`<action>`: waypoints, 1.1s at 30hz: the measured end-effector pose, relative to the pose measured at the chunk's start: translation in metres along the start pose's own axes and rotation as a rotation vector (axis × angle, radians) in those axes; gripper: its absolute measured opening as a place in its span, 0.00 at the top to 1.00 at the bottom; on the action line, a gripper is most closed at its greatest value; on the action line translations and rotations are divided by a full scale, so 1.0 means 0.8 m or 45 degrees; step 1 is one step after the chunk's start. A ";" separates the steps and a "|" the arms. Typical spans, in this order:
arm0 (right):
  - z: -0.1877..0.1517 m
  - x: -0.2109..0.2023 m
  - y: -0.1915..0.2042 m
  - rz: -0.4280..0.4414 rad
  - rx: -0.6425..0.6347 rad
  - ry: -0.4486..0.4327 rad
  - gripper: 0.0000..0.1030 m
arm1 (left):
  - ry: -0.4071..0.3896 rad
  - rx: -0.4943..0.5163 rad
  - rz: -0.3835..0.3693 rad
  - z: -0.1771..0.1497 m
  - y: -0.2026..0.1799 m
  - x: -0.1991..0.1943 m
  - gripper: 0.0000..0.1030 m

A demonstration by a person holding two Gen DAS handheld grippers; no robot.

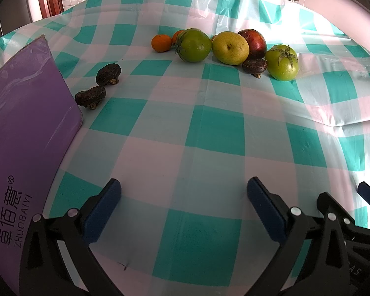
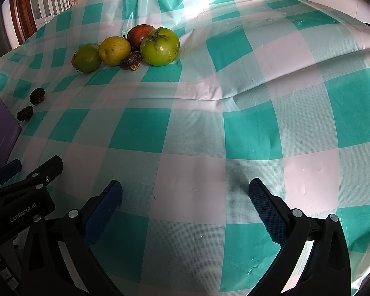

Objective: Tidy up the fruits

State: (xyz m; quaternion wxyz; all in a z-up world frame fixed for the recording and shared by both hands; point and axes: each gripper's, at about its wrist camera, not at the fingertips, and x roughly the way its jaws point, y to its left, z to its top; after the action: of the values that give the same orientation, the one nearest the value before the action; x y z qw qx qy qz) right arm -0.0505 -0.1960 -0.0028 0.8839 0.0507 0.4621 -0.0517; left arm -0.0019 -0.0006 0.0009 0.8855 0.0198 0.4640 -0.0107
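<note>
Green tomatoes (image 1: pixel 194 45) (image 1: pixel 283 62), yellow pear (image 1: pixel 230 47), red apple (image 1: pixel 253 42) cluster far on checked cloth (image 1: pixel 209 133); second orange (image 1: pixel 177 35) mostly hidden behind. Mushrooms (image 1: pixel 108 74) beside purple board (image 1: pixel 24 123) (cut off left). Left gripper (image 1: pixel 183 206), right gripper (image 2: pixel 185 207): jaws wide apart, empty.

Open tablecloth (image 2: pixel 197 148) ahead — purple board (image 1: pixel 24 135) crowds the left.

side-by-side low views; shared fruit pile (image 1: pixel 224 49)
</note>
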 end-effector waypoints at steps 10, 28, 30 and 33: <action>0.000 0.000 0.000 0.000 0.000 0.000 0.04 | 0.034 0.010 -0.004 0.004 -0.001 0.001 0.01; 0.018 0.004 0.016 -0.069 -0.001 0.110 0.04 | 0.067 0.465 0.167 0.199 0.016 0.003 0.01; 0.033 0.000 0.039 0.006 0.036 0.119 0.04 | 0.215 0.417 0.059 0.241 0.043 0.017 0.01; 0.066 -0.006 0.101 0.168 -0.037 0.084 0.04 | 0.508 0.400 -0.098 0.289 0.084 0.057 0.02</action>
State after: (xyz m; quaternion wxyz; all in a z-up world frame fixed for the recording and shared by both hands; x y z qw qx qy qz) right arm 0.0011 -0.1234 0.0344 0.8703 0.0698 0.4874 0.0152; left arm 0.2163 0.0565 0.0962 0.7613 0.1411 0.6228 -0.1123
